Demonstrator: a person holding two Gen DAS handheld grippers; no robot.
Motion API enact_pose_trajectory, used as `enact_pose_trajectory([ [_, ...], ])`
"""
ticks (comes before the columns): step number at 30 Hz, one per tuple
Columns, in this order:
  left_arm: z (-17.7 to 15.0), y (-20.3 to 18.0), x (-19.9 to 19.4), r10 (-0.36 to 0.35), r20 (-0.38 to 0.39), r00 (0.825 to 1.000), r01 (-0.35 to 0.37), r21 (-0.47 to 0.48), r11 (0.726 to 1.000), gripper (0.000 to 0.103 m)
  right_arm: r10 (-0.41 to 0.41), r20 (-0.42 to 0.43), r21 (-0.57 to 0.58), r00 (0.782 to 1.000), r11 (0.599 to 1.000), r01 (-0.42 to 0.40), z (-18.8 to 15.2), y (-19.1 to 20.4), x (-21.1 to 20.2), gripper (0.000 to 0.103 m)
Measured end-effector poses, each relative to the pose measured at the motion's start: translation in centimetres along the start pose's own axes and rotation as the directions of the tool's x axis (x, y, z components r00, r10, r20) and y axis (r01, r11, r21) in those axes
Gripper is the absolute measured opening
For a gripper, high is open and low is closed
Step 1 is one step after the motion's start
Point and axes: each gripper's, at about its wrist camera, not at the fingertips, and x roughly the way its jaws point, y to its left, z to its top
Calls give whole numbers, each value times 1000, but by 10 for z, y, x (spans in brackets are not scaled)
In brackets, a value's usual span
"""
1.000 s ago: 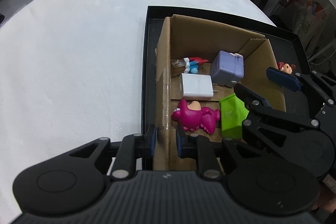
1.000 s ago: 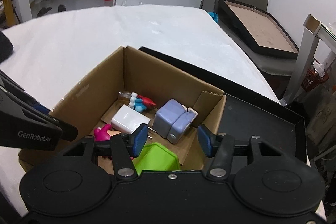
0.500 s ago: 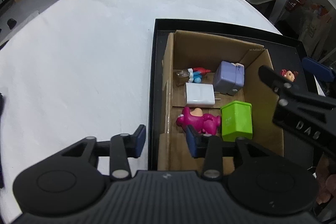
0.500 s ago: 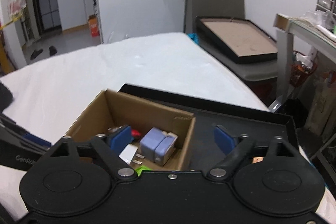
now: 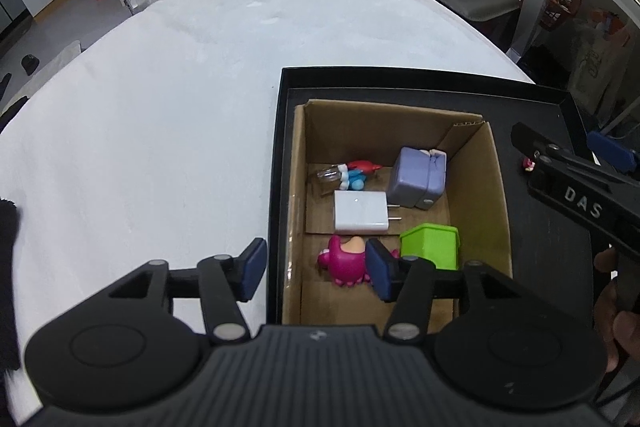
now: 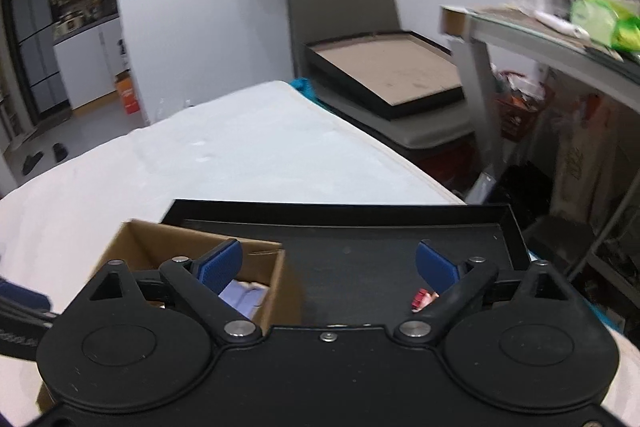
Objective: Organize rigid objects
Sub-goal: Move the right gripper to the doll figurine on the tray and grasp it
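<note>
A: Toys and small things lie in the box [image 5: 498, 187], which stands in the black tray [image 5: 560, 239] on the white table [image 5: 160, 107].

B: Which ones?

A: A pink toy [image 5: 345, 261], a green cube [image 5: 430, 245], a white charger [image 5: 361, 211], a lilac block [image 5: 416, 177] and a red-and-blue figure [image 5: 358, 173]. One small red figure [image 5: 529, 164] lies apart on the tray floor, right of the box.

B: And the left gripper [image 5: 316, 273]?

A: It hangs over the box's near left wall with its jaws opening; the wall and tray rim sit in the gap, untouched. The pink toy is just past its right pad.

B: The right gripper [image 6: 329, 265]?

A: Over the tray, jaws opening wide and holding nothing. The small red figure lies low, just inside its right finger; the box corner is behind its left one.
</note>
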Motion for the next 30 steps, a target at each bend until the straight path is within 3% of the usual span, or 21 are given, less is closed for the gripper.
enact_pose_trajectory([
  [10,10,-25,10,47,0,999,-46,53,998,68,-79,-113,123,990,988,93,-4,-37,36,95],
  [23,23,-38,22,84,-7,996,-83,78,993,73,-111,-283,328,953,922,205,-14,-81,86,95],
  [30,30,-43,26,104,-6,995,-104,87,991,73,-116,-318,335,941,915,226,-18,-86,102,95],
])
